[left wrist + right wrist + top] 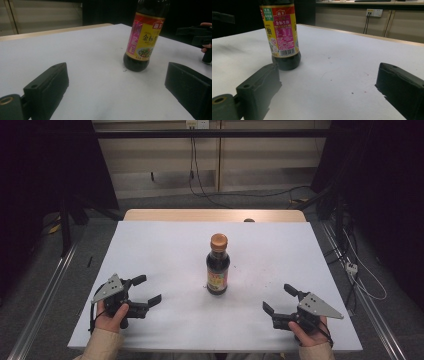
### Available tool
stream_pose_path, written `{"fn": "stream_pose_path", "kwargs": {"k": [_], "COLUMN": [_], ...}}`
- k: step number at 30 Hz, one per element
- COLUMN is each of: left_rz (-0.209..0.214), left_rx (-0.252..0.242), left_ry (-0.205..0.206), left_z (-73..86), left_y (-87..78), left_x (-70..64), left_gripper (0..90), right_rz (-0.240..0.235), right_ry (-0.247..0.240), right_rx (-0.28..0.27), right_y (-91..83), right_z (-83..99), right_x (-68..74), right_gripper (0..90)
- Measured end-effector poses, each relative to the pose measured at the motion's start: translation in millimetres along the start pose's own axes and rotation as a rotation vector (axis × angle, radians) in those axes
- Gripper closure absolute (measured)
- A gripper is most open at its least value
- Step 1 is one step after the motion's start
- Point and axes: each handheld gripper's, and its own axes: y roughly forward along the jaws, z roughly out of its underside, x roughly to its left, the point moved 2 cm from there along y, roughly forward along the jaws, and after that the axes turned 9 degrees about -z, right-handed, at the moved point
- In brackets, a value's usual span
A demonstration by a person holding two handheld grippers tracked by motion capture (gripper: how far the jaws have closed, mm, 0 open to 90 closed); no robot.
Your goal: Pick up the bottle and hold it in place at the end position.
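A: Entry, left side. The left gripper (149, 290), black with a grey three-cornered plate, is held low over the near left part of the white table top (165, 250). Its jaws are spread wide apart and nothing is held between them. It is gripped from below by the person's left hand (111, 316).

B: Right side noted likewise. The right gripper (279, 298), of the same black build with a grey plate, is kept near the table's near right edge by the right hand (307, 332). Its jaws are also set wide apart, empty.

A: Outward from both: a dark glass sauce bottle with a copper-coloured cap and a yellow and pink label (218, 265) is seen standing upright near the middle of the table, between the two grippers and well apart from each.

B: Confirmed in the right gripper view, where the bottle (283, 35) is seen beyond the left jaw, not touched. In the left gripper view it (143, 37) is placed ahead, towards the right jaw, with bare table between.

A: A wooden table edge (215, 215) is recorded beyond the white surface.
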Motion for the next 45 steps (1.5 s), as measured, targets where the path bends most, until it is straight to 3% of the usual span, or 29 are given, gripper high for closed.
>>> {"fn": "stream_pose_path", "kwargs": {"k": [11, 21, 22, 31, 45], "left_rz": [0.005, 0.003, 0.003, 0.002, 0.000], "left_rx": [0.000, 0.005, 0.006, -0.001, 0.004], "left_ry": [0.002, 0.006, 0.006, -0.001, 0.001], "left_z": [-0.1, 0.4, 0.4, 0.0, 0.5], "left_y": [0.8, 1.9, 2.4, 3.2, 2.6], "left_x": [-0.8, -1.3, -1.2, -1.3, -1.7], "left_gripper": [5.0, 5.0, 5.0, 5.0, 5.0], "right_rz": [-0.011, -0.053, -0.059, -0.105, -0.153], "right_ry": [-0.011, -0.008, -0.012, -0.013, -0.006], "right_rx": [0.018, 0.040, 0.065, 0.088, 0.083], "right_y": [4.0, 27.6, 34.0, 52.4, 78.0], "right_z": [-4.0, -14.4, -15.1, -18.3, -26.9], "right_x": [0.1, 3.6, 6.9, 17.9, 36.3], "right_gripper": [3.8, 2.7, 3.7, 4.1, 4.9]}}
